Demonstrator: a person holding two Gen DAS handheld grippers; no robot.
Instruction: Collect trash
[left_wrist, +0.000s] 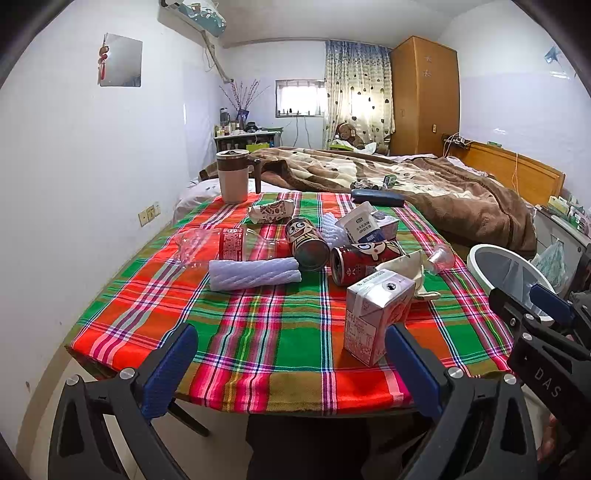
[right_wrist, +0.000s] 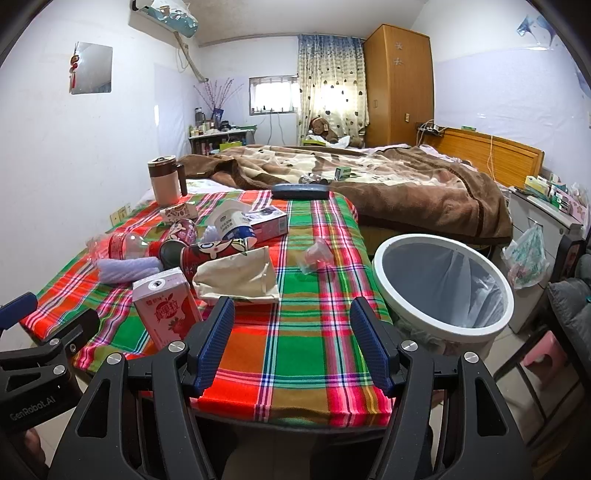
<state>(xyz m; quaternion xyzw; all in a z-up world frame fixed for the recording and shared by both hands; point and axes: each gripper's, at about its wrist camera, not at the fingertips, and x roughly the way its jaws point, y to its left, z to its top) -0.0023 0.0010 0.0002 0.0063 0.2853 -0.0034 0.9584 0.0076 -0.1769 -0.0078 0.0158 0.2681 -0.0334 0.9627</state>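
Both grippers are held with fingers apart and nothing between them. Ahead of the left gripper (left_wrist: 291, 369), just beside its right finger, a pink drink carton (left_wrist: 376, 314) stands upright on the worktop (left_wrist: 258, 332). It could be tipped if nudged by one finger. The lined bin (right_wrist: 443, 284) stands beyond the right gripper (right_wrist: 291, 343), off its right finger.
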